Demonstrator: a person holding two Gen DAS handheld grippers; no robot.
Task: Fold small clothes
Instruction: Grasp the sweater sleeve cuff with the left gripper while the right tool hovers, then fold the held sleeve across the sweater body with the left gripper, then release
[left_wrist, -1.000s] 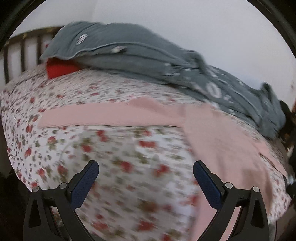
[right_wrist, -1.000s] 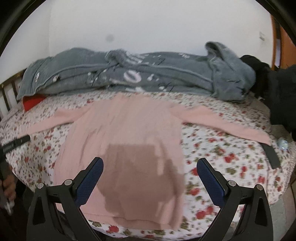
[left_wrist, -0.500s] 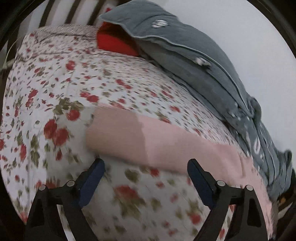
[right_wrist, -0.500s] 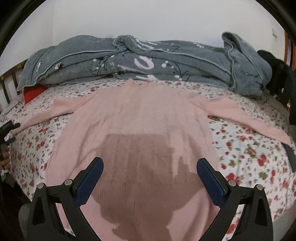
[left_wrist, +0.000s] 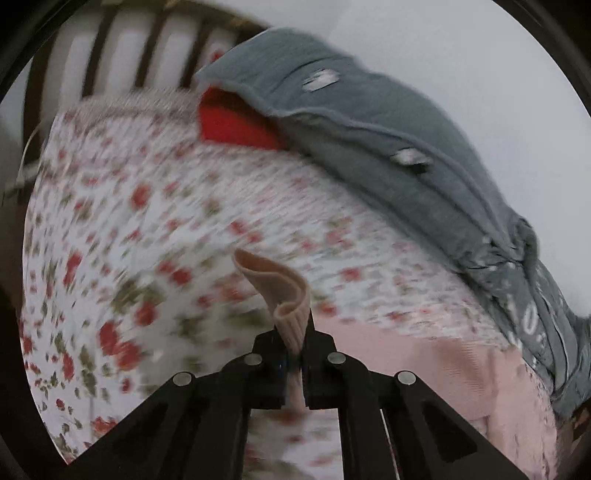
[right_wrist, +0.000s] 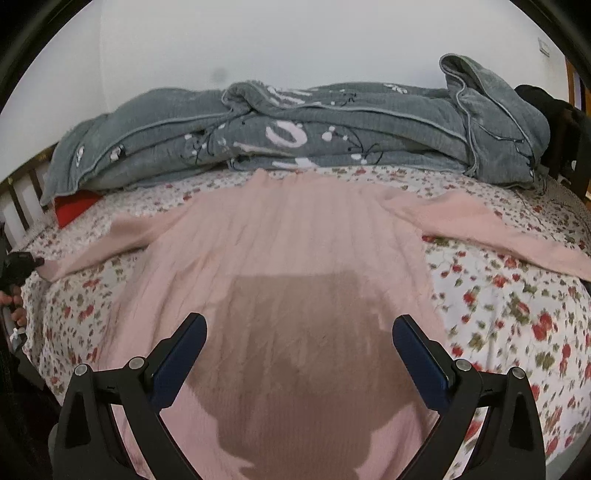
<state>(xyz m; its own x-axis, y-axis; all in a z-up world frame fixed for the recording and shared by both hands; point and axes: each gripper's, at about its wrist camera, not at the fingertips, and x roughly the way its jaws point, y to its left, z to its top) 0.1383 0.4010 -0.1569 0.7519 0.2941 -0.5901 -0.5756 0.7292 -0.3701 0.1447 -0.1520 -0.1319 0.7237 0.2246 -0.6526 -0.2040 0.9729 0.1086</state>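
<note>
Between my left gripper's closed jaws sits the ribbed cuff of the pink sweater, its sleeve end curling up above the floral bedsheet. My right gripper hovers with jaws wide over the sweater's body, spread flat on the sheet. Beyond lies a rumpled grey blanket against the wall.

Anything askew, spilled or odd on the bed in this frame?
Nothing spilled: the dark patch on the pink sweater reads as the rig's shadow, though I can't rule out dampness. The grey blanket lies bunched along the far side, covering a red item. The left tongs pinch the sleeve cuff.
</note>
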